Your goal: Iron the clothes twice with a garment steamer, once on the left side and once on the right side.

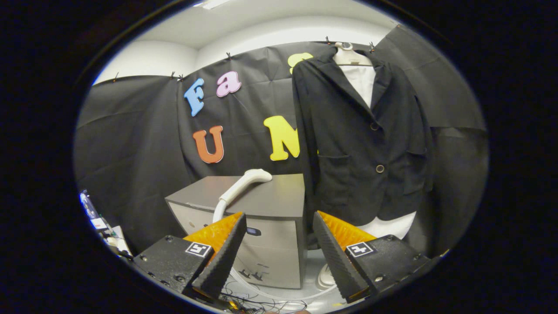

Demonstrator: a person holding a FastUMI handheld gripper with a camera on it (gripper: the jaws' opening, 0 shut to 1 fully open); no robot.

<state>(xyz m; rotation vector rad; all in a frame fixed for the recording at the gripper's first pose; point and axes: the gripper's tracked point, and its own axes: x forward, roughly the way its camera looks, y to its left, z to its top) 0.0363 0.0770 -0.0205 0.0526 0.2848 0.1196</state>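
Nothing started yet: fingers (279, 253) spread wide, gripping nothing. Steamer head (244, 183) resting on the grey cabinet (279, 196), near its left edge, beyond the fingers. Black jacket (357, 139) hanging alongside, unsteamed by the look; both passes left.

A grey box-shaped cabinet (266, 218) with a flat dark top and paler front panels stands in front of the black cloth wall (139, 131). On its front there is a small dark oval handle (253, 231). Thin black and white cables (266, 303) lie tangled on the pale floor (311, 279) below the cabinet. Above the cloth, a white ceiling (261, 26) with a bright lamp (211, 4) is visible.
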